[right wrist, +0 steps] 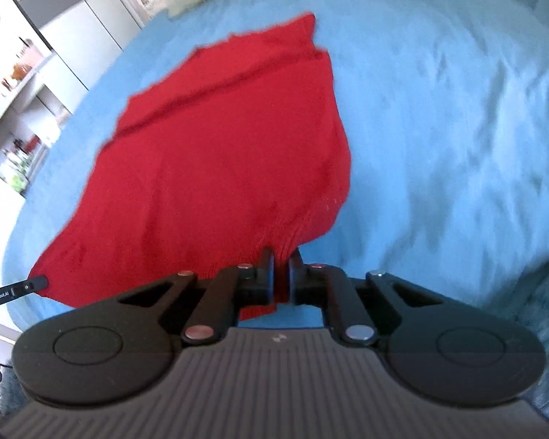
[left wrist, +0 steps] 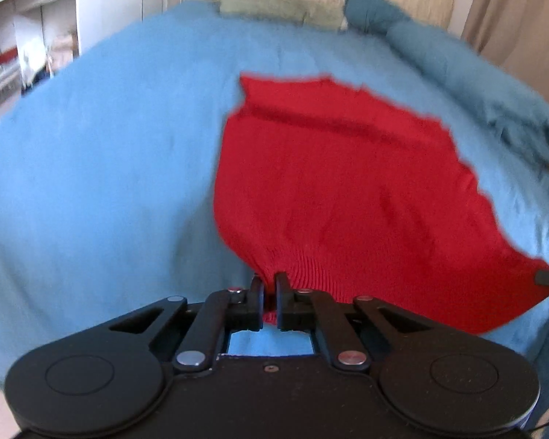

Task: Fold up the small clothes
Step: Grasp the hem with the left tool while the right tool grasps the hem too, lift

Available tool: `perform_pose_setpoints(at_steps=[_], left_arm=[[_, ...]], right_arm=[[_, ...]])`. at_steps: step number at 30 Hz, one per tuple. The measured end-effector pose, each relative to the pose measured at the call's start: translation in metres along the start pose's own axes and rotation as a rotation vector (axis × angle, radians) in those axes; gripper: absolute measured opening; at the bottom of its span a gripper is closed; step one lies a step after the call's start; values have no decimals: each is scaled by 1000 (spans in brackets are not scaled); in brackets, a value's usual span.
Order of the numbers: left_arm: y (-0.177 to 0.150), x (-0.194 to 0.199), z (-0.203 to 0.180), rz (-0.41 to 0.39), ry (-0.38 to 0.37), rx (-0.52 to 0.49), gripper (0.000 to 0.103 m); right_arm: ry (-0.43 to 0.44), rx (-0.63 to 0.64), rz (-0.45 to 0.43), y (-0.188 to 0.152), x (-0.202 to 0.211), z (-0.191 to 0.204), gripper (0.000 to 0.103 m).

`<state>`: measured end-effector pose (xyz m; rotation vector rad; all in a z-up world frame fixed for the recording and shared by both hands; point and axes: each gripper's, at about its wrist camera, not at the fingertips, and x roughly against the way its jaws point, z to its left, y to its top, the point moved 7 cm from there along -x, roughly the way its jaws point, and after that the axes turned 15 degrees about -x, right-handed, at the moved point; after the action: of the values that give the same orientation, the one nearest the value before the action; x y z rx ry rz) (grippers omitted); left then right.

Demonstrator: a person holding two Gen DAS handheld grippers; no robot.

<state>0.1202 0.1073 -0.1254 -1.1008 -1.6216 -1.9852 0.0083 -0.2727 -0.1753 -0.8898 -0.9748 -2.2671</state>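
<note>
Red knit garment (left wrist: 347,183) spread on blue bed (left wrist: 109,164), ribbed hem at near edge pinched at both corners: left gripper (left wrist: 269,285) and right gripper (right wrist: 282,261) each clenched on it

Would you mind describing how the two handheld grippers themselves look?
Both are matte black, with two round housings, silver rivets on the linkage bars and flat black fingers. The right gripper has a grey ribbed body with a small white mark. The left gripper has a plain black body; its side reads "GenRobot.AI" in the right view.
</note>
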Motion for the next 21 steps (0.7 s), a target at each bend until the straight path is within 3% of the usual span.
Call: perform_pose_setpoints(at_steps=[5,9,15,21], left_arm=[[78,15,7,-127,24,-28,5],[161,-3,22,-211,45,-52,5],[274,-84,42,-244,116,-112,5],[329,-200,65,-192,160,-89,5]], right_arm=[[88,-6,-84,53,25,27,22],[171,-42,-141,114,30,55,22],[188,-52,-232,228,-8,98,22],[110,-49,-246,324,-107,121,22]])
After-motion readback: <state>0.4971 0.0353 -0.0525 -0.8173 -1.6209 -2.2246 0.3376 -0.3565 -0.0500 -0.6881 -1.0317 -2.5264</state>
